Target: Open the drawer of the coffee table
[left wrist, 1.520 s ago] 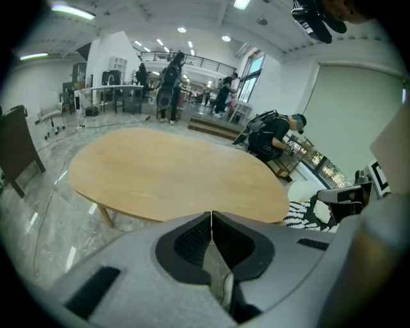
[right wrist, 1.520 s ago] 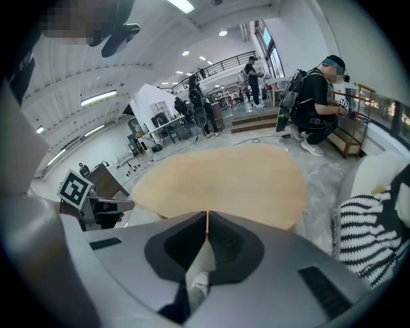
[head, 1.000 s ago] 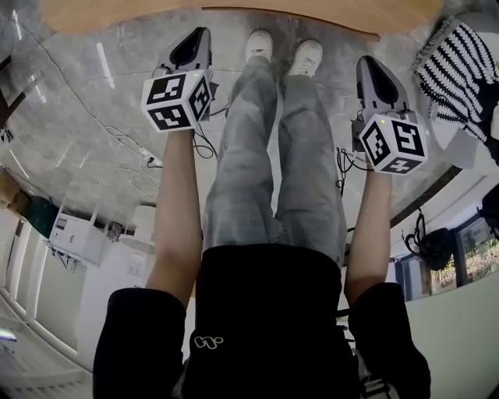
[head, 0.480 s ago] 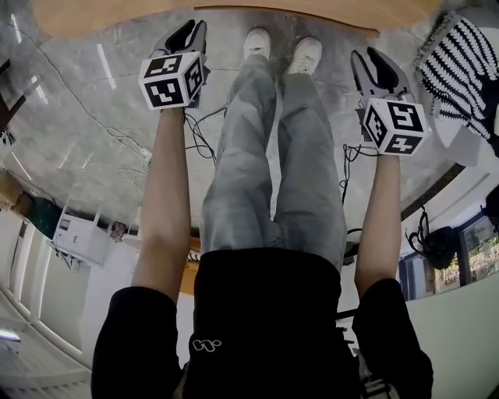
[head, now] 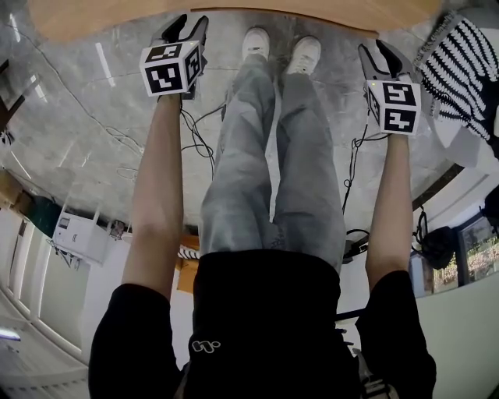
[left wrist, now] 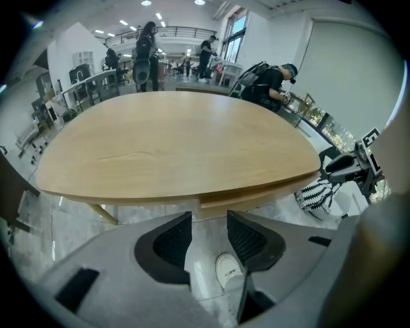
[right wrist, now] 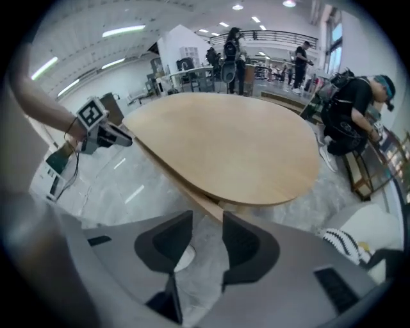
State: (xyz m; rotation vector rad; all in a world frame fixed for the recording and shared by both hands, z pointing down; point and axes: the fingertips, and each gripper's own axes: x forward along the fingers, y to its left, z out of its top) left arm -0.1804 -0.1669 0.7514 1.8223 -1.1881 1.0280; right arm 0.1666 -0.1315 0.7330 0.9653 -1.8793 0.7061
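The coffee table (left wrist: 173, 141) has an oval light-wood top. A wooden drawer front (left wrist: 256, 194) runs under its near edge. In the head view the table's edge (head: 234, 12) lies along the top. My left gripper (head: 187, 23) hangs just short of that edge, pointing down at it. Its jaws have just been opening and stand open with nothing between them (left wrist: 209, 221). My right gripper (head: 382, 48) is level with it on the right. Its jaws have also just been opening and are empty (right wrist: 207, 224). The wooden band under the top (right wrist: 192, 192) shows ahead of them.
My own legs and white shoes (head: 257, 43) stand between the grippers on the grey marble floor. Cables (head: 195, 132) trail beside the left arm. A black-and-white striped bag (head: 456, 66) lies at the right. A person (right wrist: 349, 109) bends over beyond the table.
Both grippers have moved down toward the table's near edge, upward in the head view. Their jaws, shut a second ago, now stand apart.
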